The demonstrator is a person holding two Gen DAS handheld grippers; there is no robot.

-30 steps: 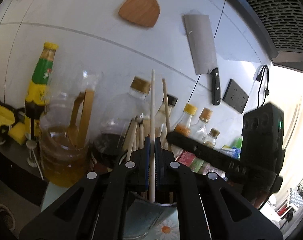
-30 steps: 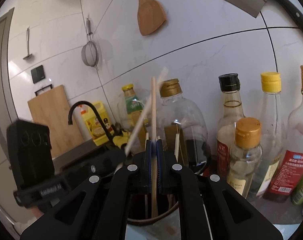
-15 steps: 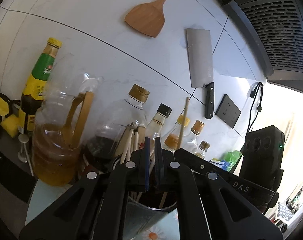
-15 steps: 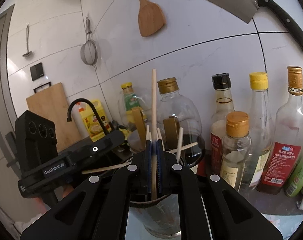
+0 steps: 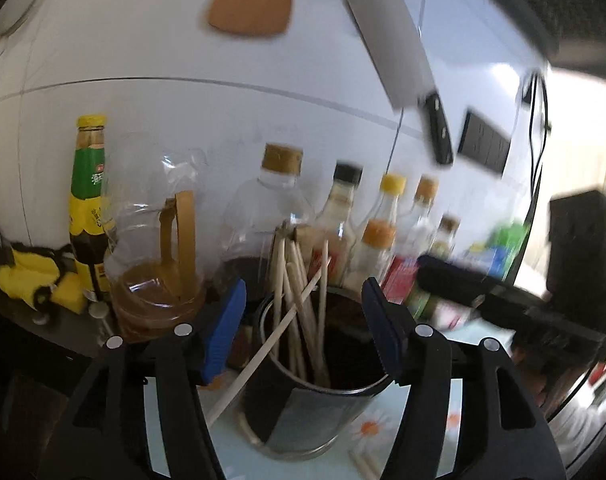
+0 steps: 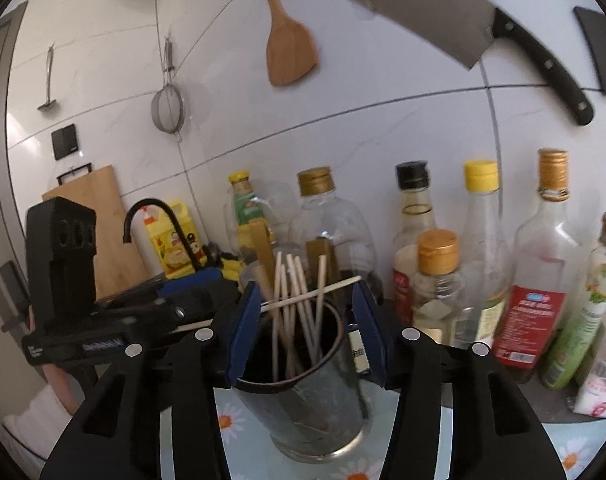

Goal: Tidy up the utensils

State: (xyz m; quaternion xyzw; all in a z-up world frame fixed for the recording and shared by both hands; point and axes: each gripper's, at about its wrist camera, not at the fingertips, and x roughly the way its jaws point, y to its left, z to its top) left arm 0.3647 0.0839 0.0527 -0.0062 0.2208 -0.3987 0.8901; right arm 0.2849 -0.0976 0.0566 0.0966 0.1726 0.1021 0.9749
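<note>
Left gripper (image 5: 303, 330): black frame with blue pads, jaws spread wide, nothing between them; seen from the right wrist at left (image 6: 175, 312), just beside the holder.
Right gripper (image 6: 305, 328): same build, jaws wide apart, empty; visible from the left wrist as a blurred black bar at right (image 5: 503, 304).
Dark cylindrical metal utensil holder (image 5: 303, 412): upright on a glass top with daisy print (image 5: 367, 428), framed between the blue pads in both wrist views (image 6: 303, 408).
Pale wooden chopsticks (image 5: 299, 304): bundle standing in the holder, leaning at mixed angles (image 6: 299, 300).
Single slanted chopstick (image 5: 263, 352): laid across the holder's rim, one end poking out over the edge toward the left gripper; crossing the bundle in the right view (image 6: 311, 294).
Loose chopsticks (image 5: 365, 464): flat on the glass top, near the holder's base.
Backdrop: bottles of oil and sauce (image 6: 479, 248) just behind the holder; steel cleaver with black handle (image 6: 455, 28) and wooden spatula (image 6: 289, 48) on the white tile wall.
</note>
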